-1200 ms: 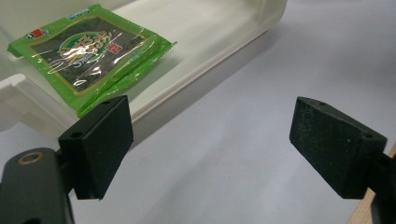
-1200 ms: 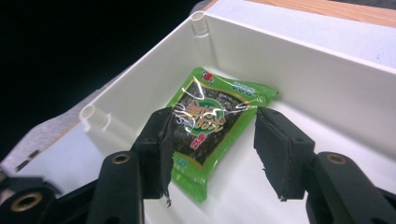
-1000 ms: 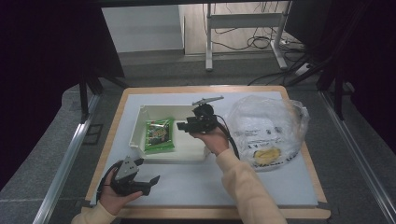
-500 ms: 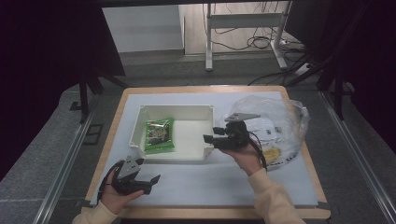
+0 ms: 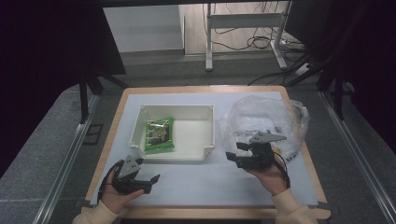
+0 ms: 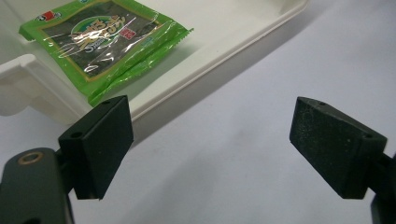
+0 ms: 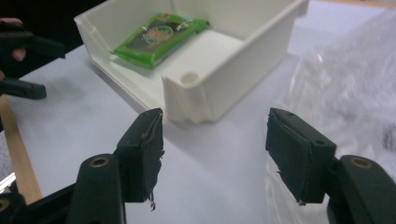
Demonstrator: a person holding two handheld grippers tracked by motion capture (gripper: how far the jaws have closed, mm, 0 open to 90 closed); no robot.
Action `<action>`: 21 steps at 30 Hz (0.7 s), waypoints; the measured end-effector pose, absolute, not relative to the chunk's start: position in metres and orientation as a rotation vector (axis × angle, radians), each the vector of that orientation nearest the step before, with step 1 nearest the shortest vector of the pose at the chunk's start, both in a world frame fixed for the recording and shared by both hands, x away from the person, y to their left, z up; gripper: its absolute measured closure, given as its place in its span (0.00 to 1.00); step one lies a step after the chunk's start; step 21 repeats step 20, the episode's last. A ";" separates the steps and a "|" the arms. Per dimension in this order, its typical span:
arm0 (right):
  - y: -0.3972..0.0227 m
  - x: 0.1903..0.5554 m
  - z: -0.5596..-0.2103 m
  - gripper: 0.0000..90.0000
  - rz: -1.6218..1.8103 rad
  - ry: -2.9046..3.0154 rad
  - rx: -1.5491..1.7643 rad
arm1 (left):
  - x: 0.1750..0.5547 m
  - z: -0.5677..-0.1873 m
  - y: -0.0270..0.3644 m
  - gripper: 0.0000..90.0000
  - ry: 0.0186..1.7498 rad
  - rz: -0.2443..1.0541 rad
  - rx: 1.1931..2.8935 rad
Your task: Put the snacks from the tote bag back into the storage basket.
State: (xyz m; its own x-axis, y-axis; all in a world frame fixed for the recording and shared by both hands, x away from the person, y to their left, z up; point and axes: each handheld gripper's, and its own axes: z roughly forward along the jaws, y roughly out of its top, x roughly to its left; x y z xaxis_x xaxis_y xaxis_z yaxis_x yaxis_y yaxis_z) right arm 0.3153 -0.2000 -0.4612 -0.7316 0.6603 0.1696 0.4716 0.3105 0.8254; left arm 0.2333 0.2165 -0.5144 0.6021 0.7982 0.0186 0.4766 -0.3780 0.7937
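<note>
A green snack packet (image 5: 159, 135) (image 6: 106, 37) (image 7: 156, 33) lies flat in the left half of a white open bin (image 5: 204, 150) (image 7: 196, 88) (image 6: 224, 51) at the table's middle. My left gripper (image 5: 150, 181) (image 6: 219, 149) rests low near the front left, just in front of the bin, open and empty. My right gripper (image 5: 232, 157) (image 7: 215, 149) is held open and empty to the right of the bin, beside a crumpled clear plastic bag (image 5: 266, 121) (image 7: 350, 93).
The table has a pale mat (image 5: 201, 182) with a wooden rim (image 5: 205, 212). Dark panels and metal rails flank the sides; cables and a stand's legs lie on the floor behind. In the right gripper view, the left gripper (image 7: 25, 65) shows at the far left.
My right gripper has moved from over the bin out to the right and toward the front, ending beside the plastic bag. The left gripper has stayed still.
</note>
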 end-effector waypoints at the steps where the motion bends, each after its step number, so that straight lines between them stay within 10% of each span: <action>1: -0.202 0.315 -0.464 0.40 1.389 2.379 1.049 | 0.233 -0.514 0.217 0.15 1.006 0.521 2.042; 21: -0.204 0.311 -0.475 0.40 1.409 2.382 1.048 | 0.233 -0.514 0.218 0.15 1.002 0.520 2.039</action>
